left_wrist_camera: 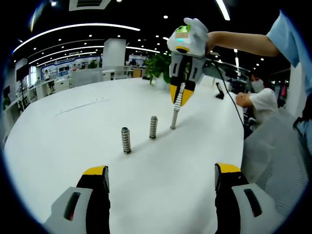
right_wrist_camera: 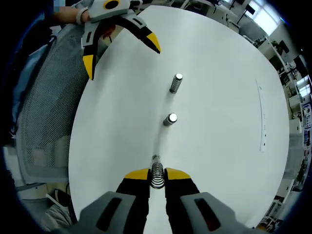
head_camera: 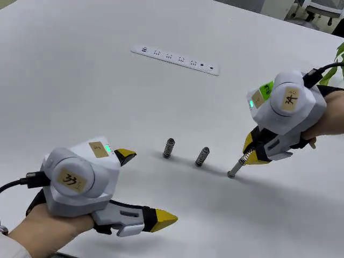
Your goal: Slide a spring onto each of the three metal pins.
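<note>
Two upright metal pins (head_camera: 169, 148) (head_camera: 202, 156) stand mid-table, each with a spring around it. They also show in the left gripper view (left_wrist_camera: 126, 140) (left_wrist_camera: 153, 126) and the right gripper view (right_wrist_camera: 176, 83) (right_wrist_camera: 170, 119). My right gripper (head_camera: 248, 157) is shut on a third spring (right_wrist_camera: 156, 174) that is partly threaded on a tilted third pin (head_camera: 235, 169), whose lower end touches the table. The same spring (left_wrist_camera: 179, 97) and pin (left_wrist_camera: 174, 119) hang under the right gripper (left_wrist_camera: 181, 95). My left gripper (head_camera: 145, 188) is open and holds nothing, near the front edge.
A white power strip (head_camera: 174, 59) lies at the back of the white table (head_camera: 80, 80). A green plant (head_camera: 336, 64) is at the right edge. A mesh chair (right_wrist_camera: 44, 122) stands beside the table. A seated person (left_wrist_camera: 256, 100) is beyond the far side.
</note>
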